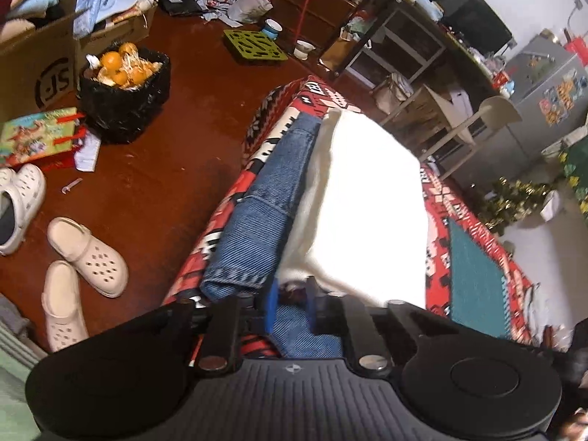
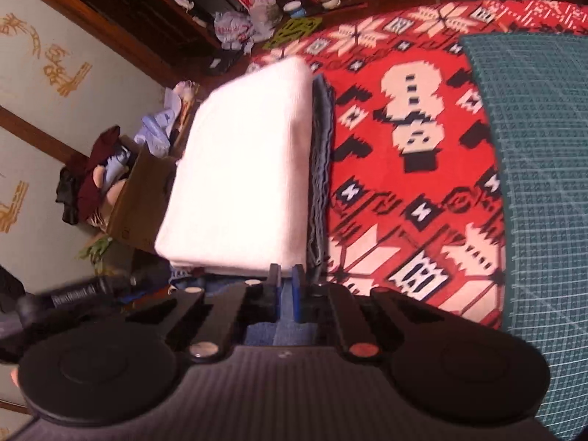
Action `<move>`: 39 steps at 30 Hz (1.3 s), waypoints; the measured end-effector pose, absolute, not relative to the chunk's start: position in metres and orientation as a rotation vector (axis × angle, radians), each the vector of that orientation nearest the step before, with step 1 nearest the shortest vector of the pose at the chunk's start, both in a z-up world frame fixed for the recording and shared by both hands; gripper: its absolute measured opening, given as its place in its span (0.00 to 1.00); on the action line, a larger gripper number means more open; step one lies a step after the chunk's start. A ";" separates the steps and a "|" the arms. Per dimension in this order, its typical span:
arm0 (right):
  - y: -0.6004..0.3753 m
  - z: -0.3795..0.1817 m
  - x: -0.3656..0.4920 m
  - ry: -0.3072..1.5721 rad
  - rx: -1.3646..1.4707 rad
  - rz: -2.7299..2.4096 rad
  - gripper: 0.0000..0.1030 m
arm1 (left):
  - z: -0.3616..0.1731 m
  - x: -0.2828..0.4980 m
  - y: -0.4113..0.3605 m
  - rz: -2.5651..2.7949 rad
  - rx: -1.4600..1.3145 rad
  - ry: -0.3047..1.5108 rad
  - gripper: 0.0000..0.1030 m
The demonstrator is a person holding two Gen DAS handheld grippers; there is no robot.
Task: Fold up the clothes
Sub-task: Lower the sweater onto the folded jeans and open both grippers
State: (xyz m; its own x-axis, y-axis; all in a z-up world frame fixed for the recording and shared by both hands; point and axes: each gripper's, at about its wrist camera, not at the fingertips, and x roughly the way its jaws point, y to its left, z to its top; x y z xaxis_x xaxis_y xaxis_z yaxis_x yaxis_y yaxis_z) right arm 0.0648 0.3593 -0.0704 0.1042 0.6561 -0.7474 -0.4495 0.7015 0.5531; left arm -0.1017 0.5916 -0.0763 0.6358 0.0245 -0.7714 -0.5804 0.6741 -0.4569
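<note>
Jaws of the left gripper [image 1: 290,290] and right gripper [image 2: 286,275] pinch the near edge of the folded white garment [image 2: 242,169], lying on folded jeans [image 1: 257,217]; folding looks nearly done.

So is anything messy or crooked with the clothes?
A little. The white garment sits on the folded jeans but shifted sideways, so a strip of denim sticks out along one edge. The stack also sits right at the edge of the red patterned blanket.
</note>
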 end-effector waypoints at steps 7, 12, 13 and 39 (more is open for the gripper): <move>0.349 -0.047 0.094 1.186 0.237 0.823 0.08 | -0.057 -0.109 0.601 0.375 -0.809 0.734 0.11; 0.364 -0.041 0.130 1.176 0.237 0.818 0.08 | -0.041 -0.071 0.604 0.353 -0.802 0.709 0.10; 0.370 -0.041 0.137 1.173 0.235 0.816 0.08 | -0.040 -0.059 0.605 0.356 -0.795 0.718 0.10; 0.459 -0.086 0.251 1.227 0.332 0.794 0.10 | -0.066 0.094 0.637 0.387 -0.728 0.831 0.06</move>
